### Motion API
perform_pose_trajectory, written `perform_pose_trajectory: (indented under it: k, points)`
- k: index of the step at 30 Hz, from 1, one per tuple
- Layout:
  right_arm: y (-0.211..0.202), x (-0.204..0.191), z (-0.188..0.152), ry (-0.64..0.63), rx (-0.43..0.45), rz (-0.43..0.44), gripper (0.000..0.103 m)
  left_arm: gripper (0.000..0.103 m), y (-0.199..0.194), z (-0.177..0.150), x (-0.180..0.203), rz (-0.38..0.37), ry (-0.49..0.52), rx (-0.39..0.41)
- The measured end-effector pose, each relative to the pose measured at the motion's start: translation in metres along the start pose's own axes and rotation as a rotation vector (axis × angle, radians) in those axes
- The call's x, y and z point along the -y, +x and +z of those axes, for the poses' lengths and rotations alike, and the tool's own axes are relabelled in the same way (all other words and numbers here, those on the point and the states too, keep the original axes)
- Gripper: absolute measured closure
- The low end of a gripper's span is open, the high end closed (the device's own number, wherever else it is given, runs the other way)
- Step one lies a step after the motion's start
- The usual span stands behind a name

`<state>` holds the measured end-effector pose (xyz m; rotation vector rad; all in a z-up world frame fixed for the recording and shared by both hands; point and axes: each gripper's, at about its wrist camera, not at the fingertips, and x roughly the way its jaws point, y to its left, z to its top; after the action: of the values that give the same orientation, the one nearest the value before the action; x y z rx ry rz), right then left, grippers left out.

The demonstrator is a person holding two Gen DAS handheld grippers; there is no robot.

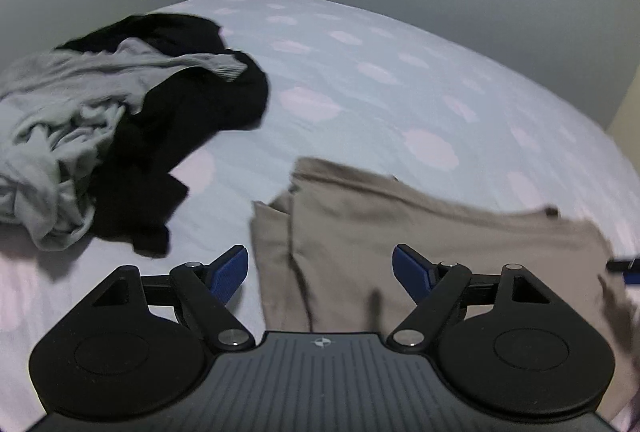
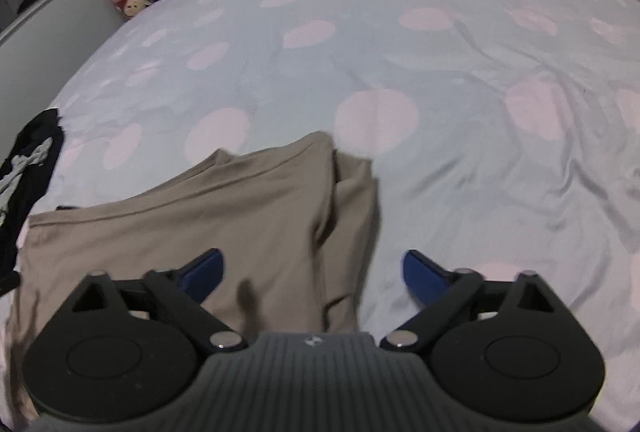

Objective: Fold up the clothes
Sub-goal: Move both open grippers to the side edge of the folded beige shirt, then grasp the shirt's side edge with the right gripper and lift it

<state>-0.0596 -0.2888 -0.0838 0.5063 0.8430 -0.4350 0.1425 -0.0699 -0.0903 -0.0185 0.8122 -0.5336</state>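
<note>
Left wrist: tan garment (image 1: 420, 252) long axis crosswise; left tongs (image 1: 320, 272), right tongs (image 2: 314, 278) released.

**Far half of the bed open, left side blocked**

Wide open sheet (image 2: 460, 80) across the far half of the bed and along its right edge, nothing on it but wrinkles. Left edge is crowded: a heap of black (image 1: 192, 136) and grey (image 1: 60, 120) clothes. Near edge carries the tan garment (image 2: 208, 216), with a bare strip between it and the heap.
</note>
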Motion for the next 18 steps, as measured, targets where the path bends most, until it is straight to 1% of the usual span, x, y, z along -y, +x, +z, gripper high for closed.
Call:
perform_pose_trajectory:
  k: [2,5,6,7,8,9,10,11,12,13,14,18]
  points:
    - [0.008,0.006,0.006,0.016,-0.011,-0.005,0.03,0.024,0.001,0.002,-0.01,-0.023,-0.055,-0.004]
    - [0.016,0.014,0.011,0.055,-0.003,0.016,0.035,0.024,0.004,0.001,-0.015,-0.021,-0.078,-0.016]
    - [0.017,0.014,0.012,0.058,-0.002,0.021,0.041,0.024,0.006,0.001,-0.016,-0.018,-0.079,-0.018]
    - [0.019,0.014,0.014,0.059,-0.002,0.025,0.049,0.024,0.007,0.001,-0.017,-0.015,-0.081,-0.021]
    - [0.02,0.014,0.015,0.061,-0.002,0.028,0.052,0.024,0.008,0.001,-0.017,-0.018,-0.084,-0.025]
    - [0.021,0.013,0.016,0.062,-0.002,0.032,0.059,0.024,0.009,0.002,-0.018,-0.02,-0.087,-0.028]
    - [0.023,0.013,0.018,0.064,-0.002,0.036,0.069,0.024,0.01,0.002,-0.018,-0.023,-0.09,-0.032]
    - [0.023,0.013,0.019,0.062,0.001,0.042,0.076,0.024,0.011,0.002,-0.018,-0.026,-0.094,-0.034]
    - [0.022,0.013,0.019,0.062,0.004,0.051,0.087,0.024,0.012,0.002,-0.018,-0.028,-0.095,-0.036]
    - [0.019,0.01,0.019,0.057,0.01,0.057,0.091,0.024,0.012,0.001,-0.018,-0.03,-0.097,-0.038]
    - [0.016,0.008,0.019,0.051,0.017,0.061,0.094,0.025,0.013,0.001,-0.018,-0.028,-0.096,-0.039]
    - [-0.003,-0.014,0.024,-0.029,0.045,0.068,0.095,0.027,0.011,0.0,-0.017,-0.033,-0.092,-0.037]
